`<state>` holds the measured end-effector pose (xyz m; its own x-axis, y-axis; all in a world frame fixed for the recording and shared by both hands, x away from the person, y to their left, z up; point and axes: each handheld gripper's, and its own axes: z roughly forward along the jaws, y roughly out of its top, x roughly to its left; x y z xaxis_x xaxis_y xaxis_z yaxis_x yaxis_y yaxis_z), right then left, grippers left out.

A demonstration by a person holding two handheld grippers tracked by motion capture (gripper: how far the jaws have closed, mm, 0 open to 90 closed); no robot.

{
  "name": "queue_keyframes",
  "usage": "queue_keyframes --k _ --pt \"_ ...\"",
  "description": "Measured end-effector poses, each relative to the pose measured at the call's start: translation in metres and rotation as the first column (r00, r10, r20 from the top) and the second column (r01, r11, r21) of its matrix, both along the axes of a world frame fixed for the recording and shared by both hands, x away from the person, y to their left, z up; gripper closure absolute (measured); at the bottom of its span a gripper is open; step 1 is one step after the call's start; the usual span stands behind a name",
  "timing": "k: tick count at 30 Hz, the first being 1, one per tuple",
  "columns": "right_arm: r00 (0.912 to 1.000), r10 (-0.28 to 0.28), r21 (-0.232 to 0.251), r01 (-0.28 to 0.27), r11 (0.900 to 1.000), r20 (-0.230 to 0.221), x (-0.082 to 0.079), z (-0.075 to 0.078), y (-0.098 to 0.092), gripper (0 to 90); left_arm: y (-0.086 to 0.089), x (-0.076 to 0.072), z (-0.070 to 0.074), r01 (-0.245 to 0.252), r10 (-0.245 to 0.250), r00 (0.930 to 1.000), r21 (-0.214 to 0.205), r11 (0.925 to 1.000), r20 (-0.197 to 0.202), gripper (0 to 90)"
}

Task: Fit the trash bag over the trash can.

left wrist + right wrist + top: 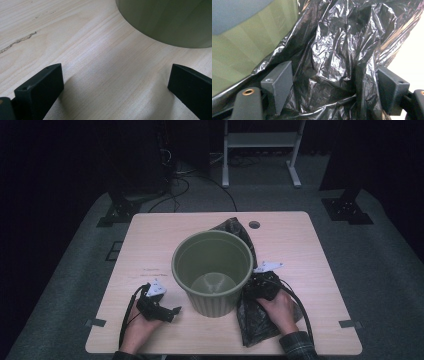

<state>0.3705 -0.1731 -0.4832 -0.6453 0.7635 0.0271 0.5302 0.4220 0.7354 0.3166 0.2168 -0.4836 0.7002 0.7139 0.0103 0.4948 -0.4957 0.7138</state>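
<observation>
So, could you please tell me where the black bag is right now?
In the high view, the bag lies on the table right of the bin, partly behind it, under the right gripper.

Crumpled black plastic bag (255, 317) lies against the upright green bin (212, 270).

Dim room; grey carpet (380, 270); white stand (260, 140); black cables (200, 182) behind wooden table (300, 245)

Your right tool (334, 82) has its jaws set wide, with crumpled black bag (337, 50) bunched between them. A fold of the plastic lies against the right-hand jaw; the left one sits just beside the wrinkles. The green bin (249, 40) rises at upper left, the bag pressed against its wall.
</observation>
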Motion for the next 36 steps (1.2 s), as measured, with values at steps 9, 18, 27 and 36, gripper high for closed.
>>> queue_keyframes --k 9,18,27,36 --pt "0.9997 0.003 0.006 -0.003 1.0000 0.023 -0.004 0.001 -0.002 49.9 0.000 0.000 0.000 0.000 0.000 1.0000 0.000 1.0000 0.000 0.0" --pt "0.9965 0.080 0.023 -0.081 0.9965 0.024 -0.010 0.001 -0.003 90.0 0.000 0.000 0.000 0.000 0.000 1.0000 0.000 1.0000 0.000 0.0" --pt "0.9859 0.165 0.096 -0.162 0.9821 -0.028 -0.016 0.004 -0.018 90.0 0.000 0.000 0.000 0.000 0.000 1.0000 0.000 1.0000 0.000 0.0" --pt "0.9720 0.234 0.110 -0.230 0.9670 -0.023 -0.027 0.018 -0.025 90.0 0.000 0.000 0.000 0.000 0.000 1.0000 0.000 1.0000 0.000 0.0"
